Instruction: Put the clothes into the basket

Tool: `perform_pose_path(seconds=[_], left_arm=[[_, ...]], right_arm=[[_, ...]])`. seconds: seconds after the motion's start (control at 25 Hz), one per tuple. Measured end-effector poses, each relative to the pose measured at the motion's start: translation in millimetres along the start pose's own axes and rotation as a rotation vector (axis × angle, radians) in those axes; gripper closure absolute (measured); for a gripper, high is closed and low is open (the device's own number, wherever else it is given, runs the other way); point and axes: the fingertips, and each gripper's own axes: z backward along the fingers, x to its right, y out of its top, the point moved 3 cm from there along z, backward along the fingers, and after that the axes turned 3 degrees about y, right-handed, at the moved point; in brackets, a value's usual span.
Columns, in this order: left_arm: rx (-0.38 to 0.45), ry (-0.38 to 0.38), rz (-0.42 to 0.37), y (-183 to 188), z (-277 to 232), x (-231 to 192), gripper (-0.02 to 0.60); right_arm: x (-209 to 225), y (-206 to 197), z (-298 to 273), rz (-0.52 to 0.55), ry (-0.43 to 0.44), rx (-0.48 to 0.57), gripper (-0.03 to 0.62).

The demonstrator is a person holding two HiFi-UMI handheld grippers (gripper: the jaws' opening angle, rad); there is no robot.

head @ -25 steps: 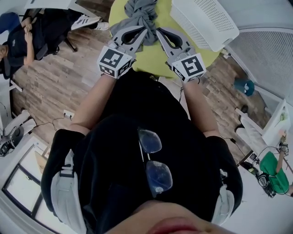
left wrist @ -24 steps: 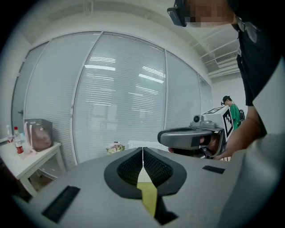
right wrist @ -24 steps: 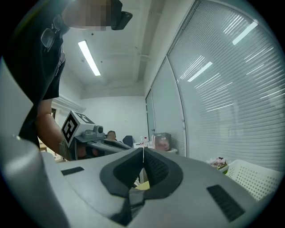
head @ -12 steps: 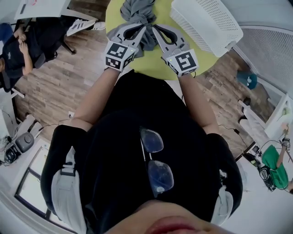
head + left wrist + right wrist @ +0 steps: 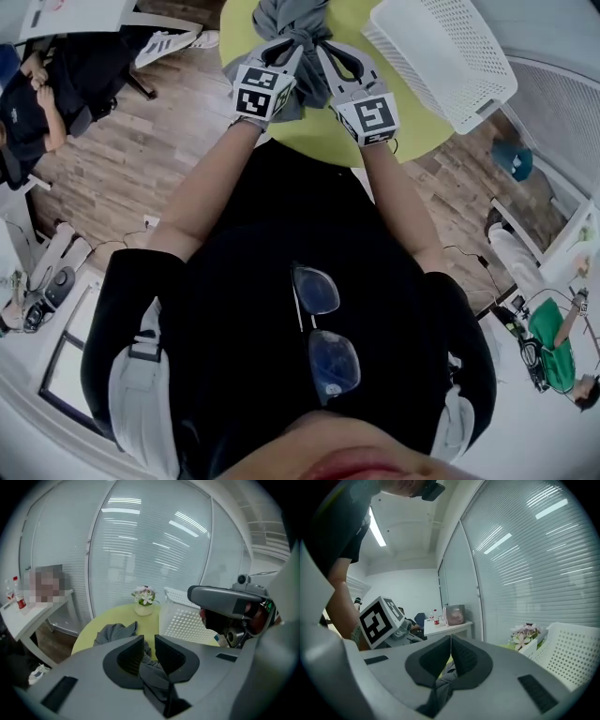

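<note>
Round yellow-green counter (image 5: 323, 141) carries everything. The white perforated basket (image 5: 450, 56) sits at its right side, mouth up, and no clothes show inside it, so the task looks not yet done. It is parked just beside the cloth, probably to keep the carry short. The grey garment (image 5: 292, 19) lies bunched on the counter left of the basket, not in it, and its near end runs toward the person and into both tongs. The two tongs sit side by side with tips angled toward each other on that same near edge. A two-point hold makes sense for floppy cloth: it should lift as one bundle rather than trail. Left tongs (image 5: 149, 641): the jaws stand a narrow slit apart and have just been opening a little. A grey fold fills the lower part of the slit, and the pads look to be on it — a loosening pinch, maybe a regrip. Right tongs (image 5: 451, 641): the jaws are closed to a thin line at the tips, with a fold of the same grey cloth nipped low between them — a firm hold. A small flower pot (image 5: 144, 603) stands at the counter's far edge near the basket, clear of the cloth.
</note>
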Motion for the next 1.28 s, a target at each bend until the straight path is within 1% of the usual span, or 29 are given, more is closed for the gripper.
perform_pose_path(seconds=[0.16, 0.32, 0.52, 0.64, 0.72, 0.88, 1.0, 1.08, 1.28], left_arm=[[-0.128, 0.048, 0.12, -18.0, -48.5, -23.1, 0.396], [-0.224, 0.099, 0.186, -34.9, -67.2, -37.1, 0.287], [-0.317, 0.131, 0.29, -55.2, -86.3, -50.0, 0.209], [-0.353, 0.141, 0.291, -56.8, -95.2, -53.2, 0.147], [-0.375, 0.147, 0.302, -62.3, -102.9, -55.2, 0.123], [-0.415, 0.154, 0.383, -75.5, -118.8, -58.0, 0.083], [-0.437, 0.151, 0.42, -82.8, -127.3, -56.6, 0.064], [-0.454, 0.146, 0.43, -86.2, -133.7, -54.8, 0.061], [-0.488, 0.142, 0.423, -90.6, -148.3, -52.1, 0.06]], right_arm=[[30.0, -16.6, -20.2, -0.027, -0.006, -0.044, 0.568], [38.5, -25.9, -26.1, -0.043, -0.028, -0.071, 0.568], [47.2, -32.4, -27.9, -0.066, -0.053, -0.09, 0.568], [52.9, -37.3, -27.0, -0.082, -0.07, -0.107, 0.568], [56.0, -39.6, -25.8, -0.087, -0.079, -0.114, 0.568], [63.6, -43.3, -23.1, -0.093, -0.096, -0.13, 0.568], [66.1, -44.9, -19.6, -0.1, -0.109, -0.141, 0.568], [67.3, -46.8, -17.3, -0.105, -0.115, -0.148, 0.568], [68.3, -52.0, -12.8, -0.115, -0.119, -0.165, 0.568]])
